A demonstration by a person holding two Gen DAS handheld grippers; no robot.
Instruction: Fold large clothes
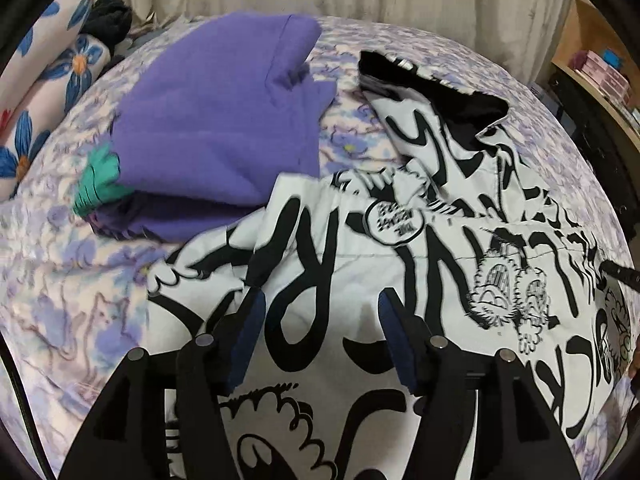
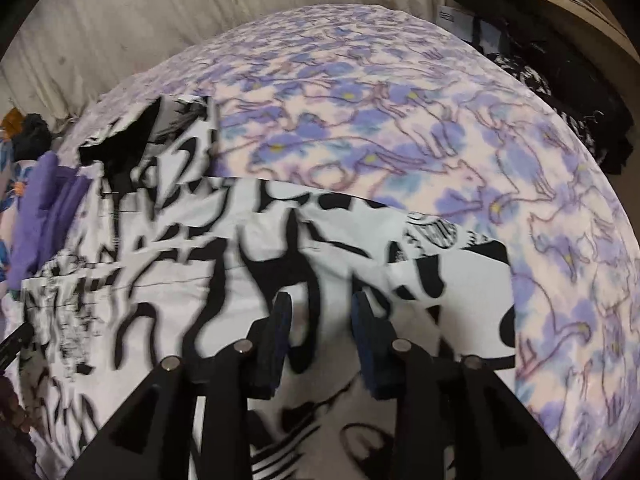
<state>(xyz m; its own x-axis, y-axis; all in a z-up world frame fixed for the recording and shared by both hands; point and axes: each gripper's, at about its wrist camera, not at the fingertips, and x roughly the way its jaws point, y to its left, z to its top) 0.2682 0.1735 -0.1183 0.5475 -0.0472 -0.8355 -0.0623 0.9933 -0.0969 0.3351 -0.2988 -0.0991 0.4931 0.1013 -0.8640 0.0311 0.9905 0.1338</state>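
Only illegible lettering on jacket (image 1: 360,240)

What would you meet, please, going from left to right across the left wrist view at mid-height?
Blue-flowered pillow → green cuff → folded purple garment → black-and-white graphic-print garment → wooden shelf with boxes.

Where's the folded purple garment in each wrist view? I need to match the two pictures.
Left wrist: purple garment fills the upper left, its near edge partly over the black-and-white jacket.
Right wrist: only a sliver at the far left edge.
Shared landmark: the jacket's black-lined hood.
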